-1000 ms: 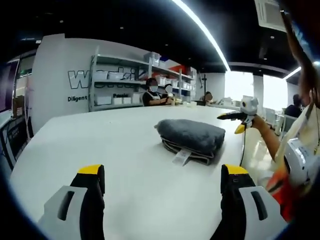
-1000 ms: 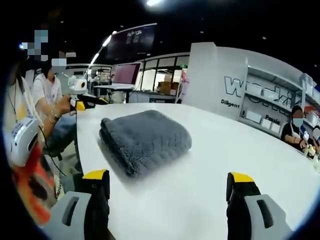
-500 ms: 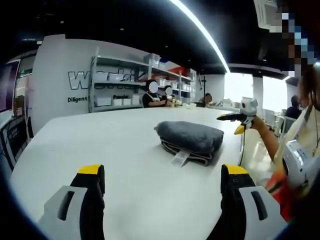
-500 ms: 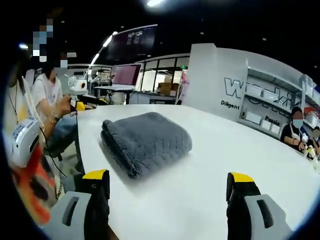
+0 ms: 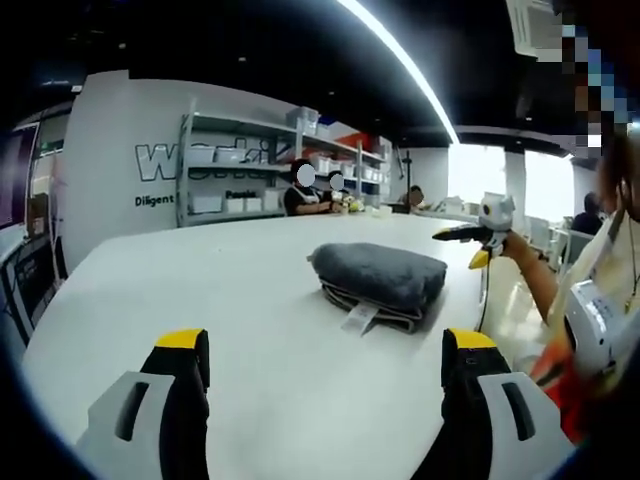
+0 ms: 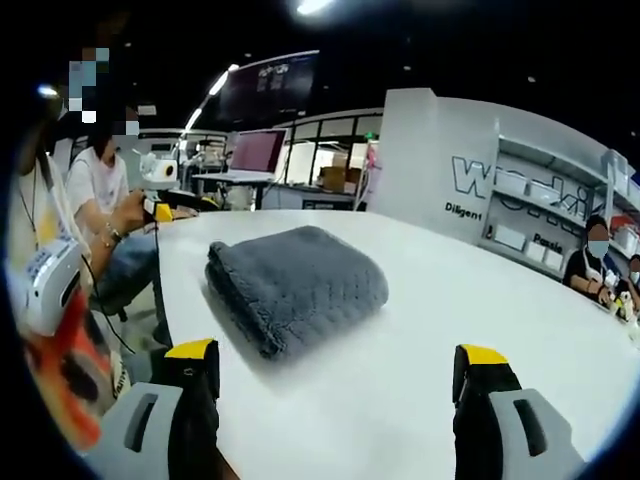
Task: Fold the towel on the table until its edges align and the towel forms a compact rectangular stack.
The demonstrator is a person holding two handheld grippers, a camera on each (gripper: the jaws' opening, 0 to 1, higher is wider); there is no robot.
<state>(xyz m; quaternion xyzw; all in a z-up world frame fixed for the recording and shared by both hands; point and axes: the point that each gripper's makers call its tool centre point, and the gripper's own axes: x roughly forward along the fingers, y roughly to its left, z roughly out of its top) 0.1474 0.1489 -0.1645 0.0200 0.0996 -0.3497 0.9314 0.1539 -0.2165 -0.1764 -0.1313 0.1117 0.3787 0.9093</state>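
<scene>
White table (image 5: 200, 290) looks good: grey towel (image 5: 380, 283) folded into a compact stack mid-table, and I've got my left gripper (image 5: 325, 375) and right gripper (image 6: 340, 385) spread wide, holding nothing.

The grey towel (image 5: 381, 277) (image 6: 297, 284) lies folded in a compact thick stack on the white desk (image 5: 230, 290), its white label sticking out.
</scene>
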